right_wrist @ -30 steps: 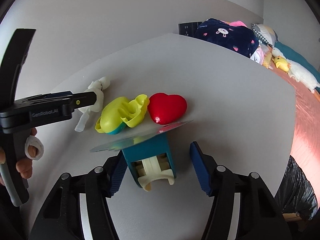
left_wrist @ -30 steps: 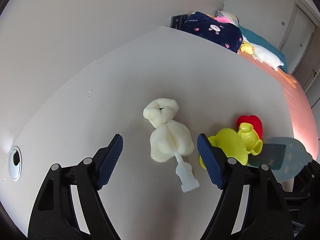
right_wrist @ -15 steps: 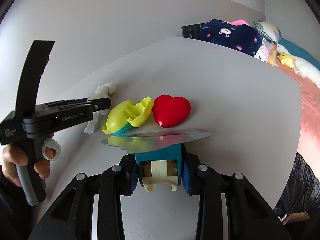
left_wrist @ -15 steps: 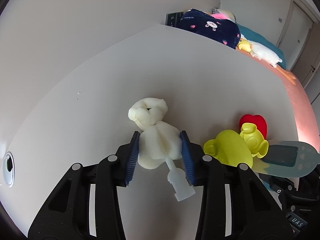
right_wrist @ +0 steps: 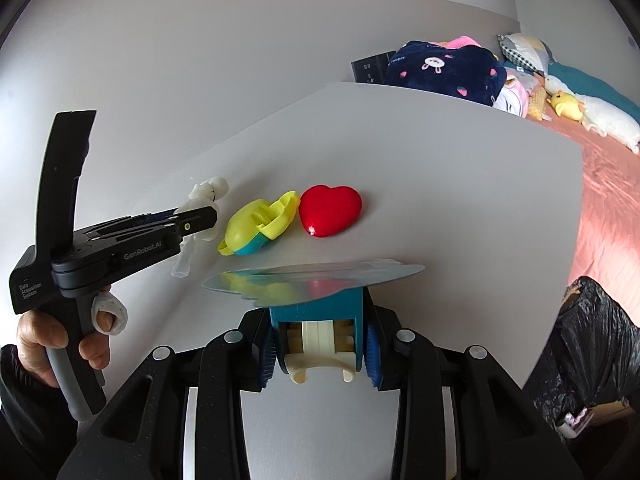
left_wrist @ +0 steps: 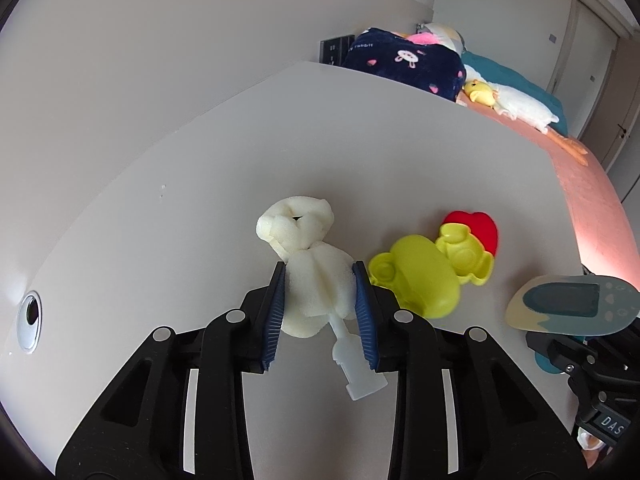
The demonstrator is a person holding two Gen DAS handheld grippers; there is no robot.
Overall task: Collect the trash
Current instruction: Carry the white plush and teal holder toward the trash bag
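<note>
1. Readable text: the left gripper [right_wrist: 200,216] body says "GenRobot.AI" on its side, and "Data Acquisition System" on the rear block. In the left wrist view a black part at the bottom right shows "DAS". The navy blanket [right_wrist: 444,70] past the table's far edge carries a word beside its bunny print, too small to read for sure.
2. Left gripper [left_wrist: 320,300]: jaws closing, blue pads pressed into both sides of the sponge [left_wrist: 316,280]. The foam bulges between them. Its clear plastic handle [left_wrist: 356,368] sticks back toward the camera.
3. Right gripper [right_wrist: 320,350]: clamped on the teal block [right_wrist: 320,312], pads flat on both its sides. A cream clip part sits inside the block. A flat mirror-like plate [right_wrist: 316,280] tops it and reflects the yellow and red items.
4. Left hand [right_wrist: 64,344]: wrapped round the grey pistol grip, one finger bandaged in white. The gripper points down at an angle toward the table [right_wrist: 460,184].
5. The right gripper also tilts down at the table; the hand on it is out of frame.
6. Other trash lies on the white table: a yellow shell [left_wrist: 420,280] just right of the sponge and a red heart [right_wrist: 330,214] touching or nearly touching it on the far side.
7. A black bag [right_wrist: 592,340] hangs open past the table's right edge.
</note>
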